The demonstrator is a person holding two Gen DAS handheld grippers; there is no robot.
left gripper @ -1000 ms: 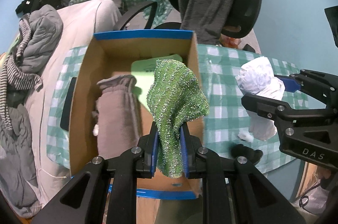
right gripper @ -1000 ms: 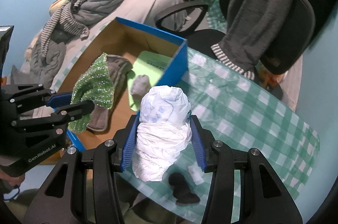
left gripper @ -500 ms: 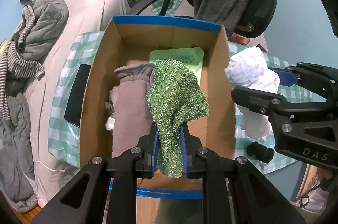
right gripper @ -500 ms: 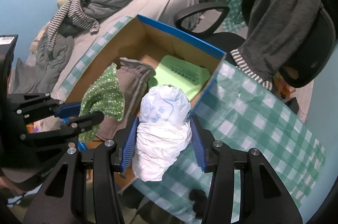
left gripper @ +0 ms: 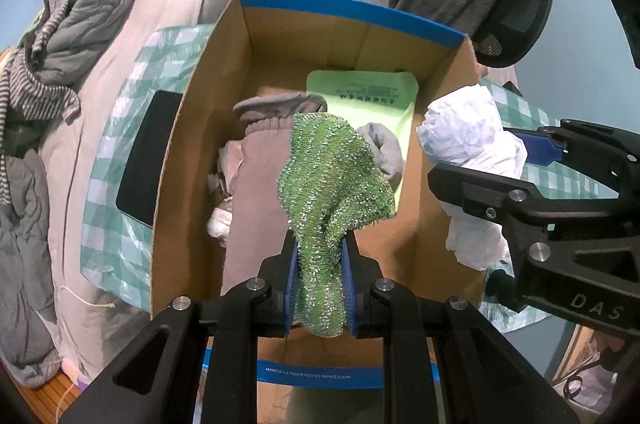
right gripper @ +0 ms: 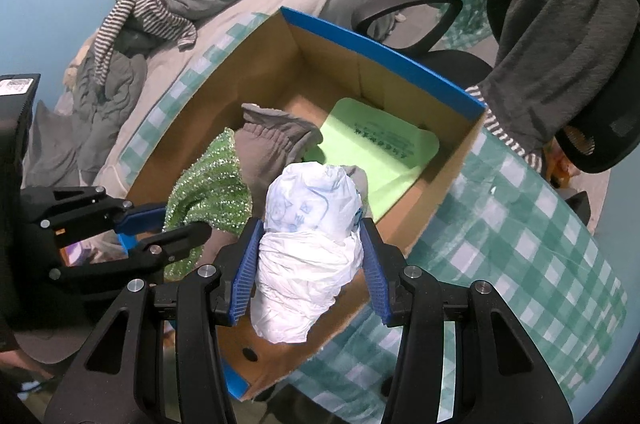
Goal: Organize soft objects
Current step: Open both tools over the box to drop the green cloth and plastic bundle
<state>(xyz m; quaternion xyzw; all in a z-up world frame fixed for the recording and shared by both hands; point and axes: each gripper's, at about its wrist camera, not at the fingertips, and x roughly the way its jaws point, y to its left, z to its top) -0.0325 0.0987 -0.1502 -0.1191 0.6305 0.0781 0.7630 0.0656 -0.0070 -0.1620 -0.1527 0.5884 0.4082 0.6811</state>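
1. Green, glittery knitted cloth [left gripper: 332, 184] is pinched tight between the blue pads of the left gripper [left gripper: 319, 280], its jaws almost fully closed; the cloth hangs over the open cardboard box [left gripper: 192, 128].
2. White crumpled bundle [right gripper: 308, 236], perhaps a rolled diaper going by its faint blue print, is clamped in the right gripper [right gripper: 310, 264], whose jaws stand about half open around it, above the box's near corner.
3. Inside the box lie a grey-brown folded garment [left gripper: 260, 184] and a pale green sheet [left gripper: 364, 96], both partly covered by the hanging cloth.
4. Small white items [left gripper: 220, 220] beside the garment are too hidden to name.
5. Beyond the box, a checked tablecloth [right gripper: 520, 224] covers the table, and a dark garment [right gripper: 560, 36] drapes a black office chair [right gripper: 608, 128], cut off at the frame's edge.
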